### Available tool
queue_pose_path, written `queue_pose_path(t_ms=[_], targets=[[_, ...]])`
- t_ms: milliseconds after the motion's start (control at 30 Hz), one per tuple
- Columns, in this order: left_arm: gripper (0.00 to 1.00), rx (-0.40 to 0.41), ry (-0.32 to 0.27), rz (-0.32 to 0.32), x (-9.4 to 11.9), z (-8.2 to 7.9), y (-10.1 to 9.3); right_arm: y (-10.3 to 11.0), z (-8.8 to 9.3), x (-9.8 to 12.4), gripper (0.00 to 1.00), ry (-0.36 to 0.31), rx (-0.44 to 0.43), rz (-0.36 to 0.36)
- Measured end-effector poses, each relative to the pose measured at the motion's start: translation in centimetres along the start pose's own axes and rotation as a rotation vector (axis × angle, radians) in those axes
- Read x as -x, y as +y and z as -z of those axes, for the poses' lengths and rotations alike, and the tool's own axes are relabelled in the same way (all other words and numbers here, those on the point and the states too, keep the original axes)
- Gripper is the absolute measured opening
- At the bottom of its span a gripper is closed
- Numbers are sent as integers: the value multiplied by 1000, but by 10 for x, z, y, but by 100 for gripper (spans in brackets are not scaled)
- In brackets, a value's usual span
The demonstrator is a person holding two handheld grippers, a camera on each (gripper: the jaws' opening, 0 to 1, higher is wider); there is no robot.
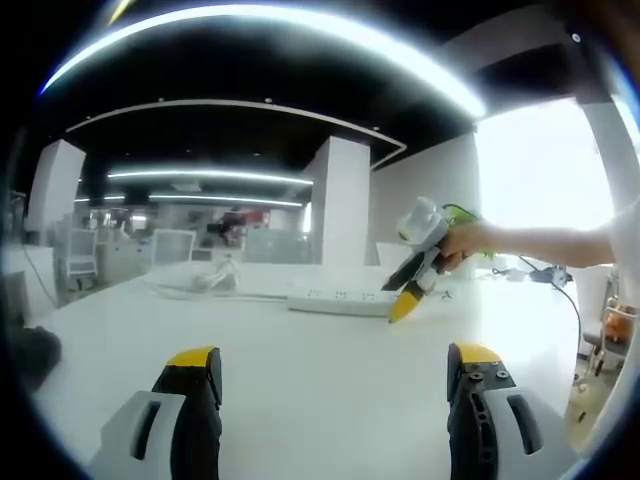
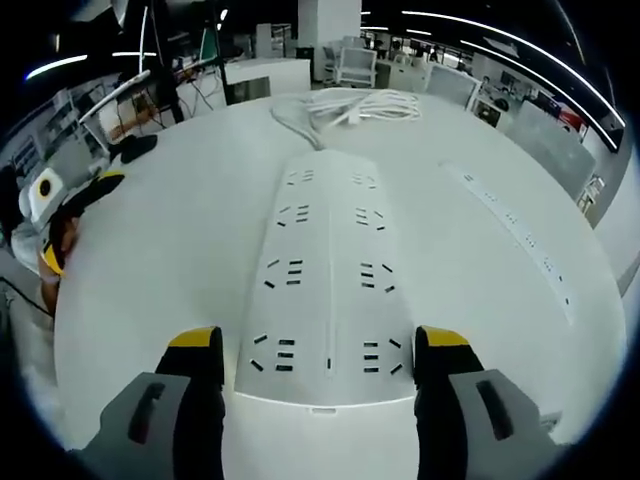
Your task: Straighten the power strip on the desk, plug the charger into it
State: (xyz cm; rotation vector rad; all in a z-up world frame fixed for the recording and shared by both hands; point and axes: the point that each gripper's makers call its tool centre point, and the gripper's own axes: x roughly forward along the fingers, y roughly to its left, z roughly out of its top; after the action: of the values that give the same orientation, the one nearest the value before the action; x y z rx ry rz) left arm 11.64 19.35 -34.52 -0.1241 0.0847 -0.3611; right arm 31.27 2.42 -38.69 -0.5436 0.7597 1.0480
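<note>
1. The step in hand looks like the first one, straightening: the right gripper (image 2: 317, 360) has its two yellow-tipped jaws spread, one on each side of the near end of the long white plastic power strip (image 2: 327, 275). The jaws flank that end closely; whether they already press it I cannot tell.

2. The power strip lies flat on the white tabletop (image 2: 180, 230), well in from its edges, its rows of sockets facing up. From its far end a bundled white cable (image 2: 350, 103) lies coiled toward the far edge of the tabletop.

3. In the left gripper view the same strip (image 1: 340, 300) shows as a low white bar, with the right gripper (image 1: 405, 300) angled down at its end, held by a person's hand (image 1: 470, 243).

4. The left gripper (image 1: 335, 380) hovers over the near part of the tabletop, jaws spread wide and holding nothing.

5. I cannot pick out the charger with certainty in either view.

6. The next move, as I judge it, calls for closing the right jaws on the strip's end and swinging it square to the tabletop's edge; the charger must then be found and seated in a socket.
</note>
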Motion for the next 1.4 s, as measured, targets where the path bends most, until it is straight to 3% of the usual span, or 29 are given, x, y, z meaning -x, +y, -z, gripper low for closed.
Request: queue_pose_path(t_ms=[500, 1400], targets=[[96, 4, -2, -2, 0, 0, 1, 1, -1, 1, 71, -16, 20, -11], [96, 5, 2, -3, -1, -1, 2, -6, -1, 5, 68, -18, 149, -37]])
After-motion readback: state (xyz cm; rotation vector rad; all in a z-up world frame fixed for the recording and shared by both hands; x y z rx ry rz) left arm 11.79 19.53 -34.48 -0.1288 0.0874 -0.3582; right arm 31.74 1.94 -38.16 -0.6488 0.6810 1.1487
